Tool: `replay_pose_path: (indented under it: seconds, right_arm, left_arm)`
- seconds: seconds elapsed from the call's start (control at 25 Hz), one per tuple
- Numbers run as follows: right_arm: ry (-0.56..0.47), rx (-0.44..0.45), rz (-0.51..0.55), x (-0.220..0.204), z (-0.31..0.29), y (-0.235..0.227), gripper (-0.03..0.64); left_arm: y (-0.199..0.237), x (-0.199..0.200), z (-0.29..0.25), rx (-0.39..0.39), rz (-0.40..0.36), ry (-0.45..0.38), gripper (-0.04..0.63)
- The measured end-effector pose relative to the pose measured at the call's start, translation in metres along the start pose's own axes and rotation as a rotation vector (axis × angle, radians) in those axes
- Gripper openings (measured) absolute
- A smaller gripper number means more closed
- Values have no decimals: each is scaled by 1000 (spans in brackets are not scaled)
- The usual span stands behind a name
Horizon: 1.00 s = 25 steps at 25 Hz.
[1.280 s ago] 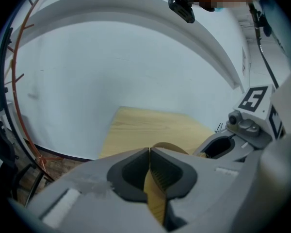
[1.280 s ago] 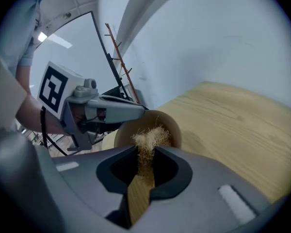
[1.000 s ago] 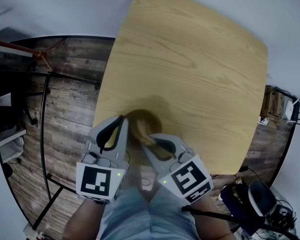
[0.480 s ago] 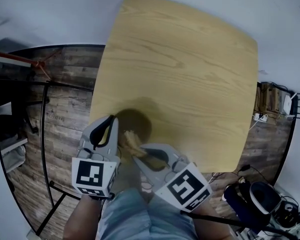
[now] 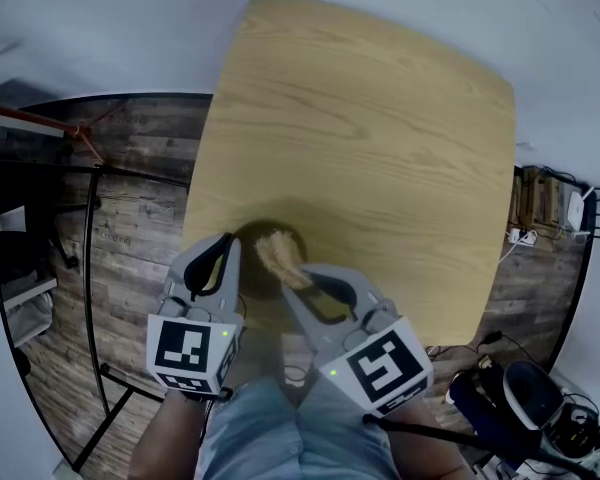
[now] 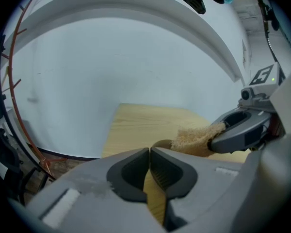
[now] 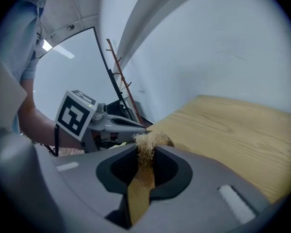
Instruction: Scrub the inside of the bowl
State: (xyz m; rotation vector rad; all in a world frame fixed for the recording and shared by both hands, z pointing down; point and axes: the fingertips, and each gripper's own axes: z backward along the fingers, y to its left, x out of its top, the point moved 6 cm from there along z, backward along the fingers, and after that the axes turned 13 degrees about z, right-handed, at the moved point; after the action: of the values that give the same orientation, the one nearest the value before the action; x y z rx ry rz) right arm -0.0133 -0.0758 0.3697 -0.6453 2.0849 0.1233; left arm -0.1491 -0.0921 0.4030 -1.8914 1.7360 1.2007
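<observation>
— From the head view, where is the bowl sitting?

— The dark brown round wooden bowl (image 5: pixel 250 260) is sitting at the near edge of the pale wooden table (image 5: pixel 380 118), between my two grippers. My left gripper (image 5: pixel 232 243) is clamping its left rim. My right gripper (image 5: pixel 302 276) is reaching in from the right, pinching a tan fibrous scrubber (image 5: pixel 278 253) that is lying inside the bowl.

— And the left gripper view?

— My jaws are pressing together there, right at the bowl's rim (image 6: pixel 161 143). The scrubber (image 6: pixel 196 139) is hanging over the bowl just beyond, sticking out of the right gripper's tips.

— The right gripper view?

— The jaws are squeezing the scrubber (image 7: pixel 146 142), its frayed end poking out past them. The bowl is showing just behind it, with the left gripper's tips at its far rim.

— Counts?

— I am seeing one bowl, one scrubber, one table and two grippers.
</observation>
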Motion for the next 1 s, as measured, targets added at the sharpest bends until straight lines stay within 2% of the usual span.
replay_pose_path:
  seconds: [0.32, 0.52, 0.84, 1.0]
  right_arm:
    - [61, -6, 36, -10, -34, -6, 58]
    - [95, 46, 74, -7, -54, 4, 58]
    - [116, 184, 100, -5, -61, 23, 58]
    - [108, 235, 69, -9, -52, 28, 57]
  left_arm:
    - [-6, -1, -3, -32, 31, 13, 32]
    - [-1, 1, -4, -41, 80, 16, 32]
    - [3, 1, 0, -36, 76, 11, 32]
    - [1, 1, -2, -18, 77, 15, 32]
